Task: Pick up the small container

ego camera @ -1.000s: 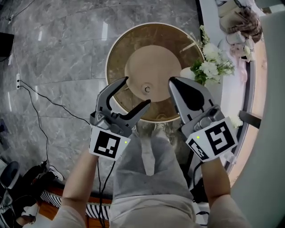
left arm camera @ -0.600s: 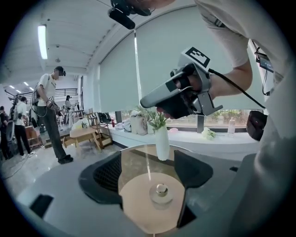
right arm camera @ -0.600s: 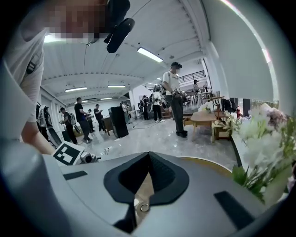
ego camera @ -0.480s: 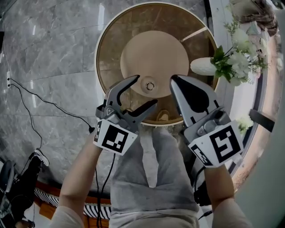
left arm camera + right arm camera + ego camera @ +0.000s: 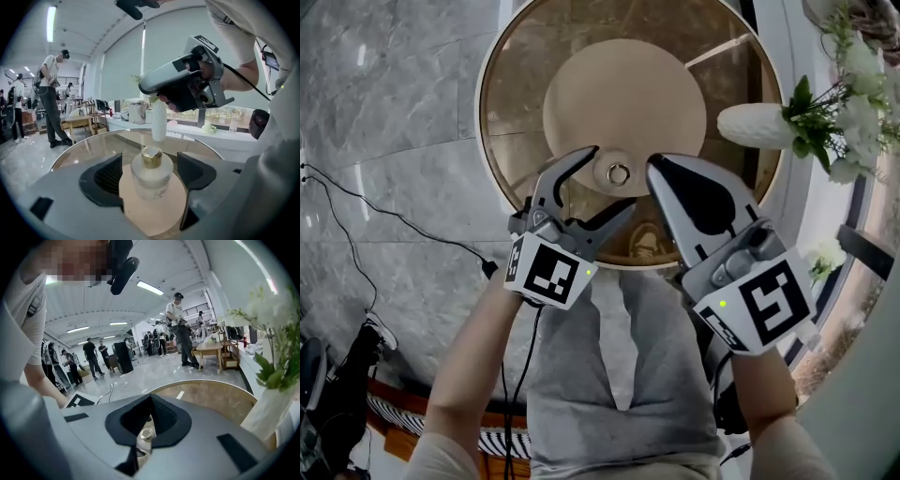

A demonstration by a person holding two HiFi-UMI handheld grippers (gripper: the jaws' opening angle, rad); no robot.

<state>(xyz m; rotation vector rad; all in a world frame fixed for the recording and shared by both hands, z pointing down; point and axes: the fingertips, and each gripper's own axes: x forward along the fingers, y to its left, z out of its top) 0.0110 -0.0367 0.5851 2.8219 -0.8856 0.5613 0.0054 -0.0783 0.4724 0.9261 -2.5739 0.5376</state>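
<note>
Both claws now closer in. Gold-capped frosted bottle point(image 5: 151, 176) upright at beige disc point(image 5: 619, 84) centre, between wide-open left claw point(image 5: 609, 180) jaws, untouched. Right claw point(image 5: 658, 167) shut, empty, over disc. Risk, I judge: uneven closing or right claw nudge topples bottle.

grey marble floor point(image 5: 394, 141), wooden tables point(image 5: 208, 350), ceiling strip lights point(image 5: 150, 288).
</note>
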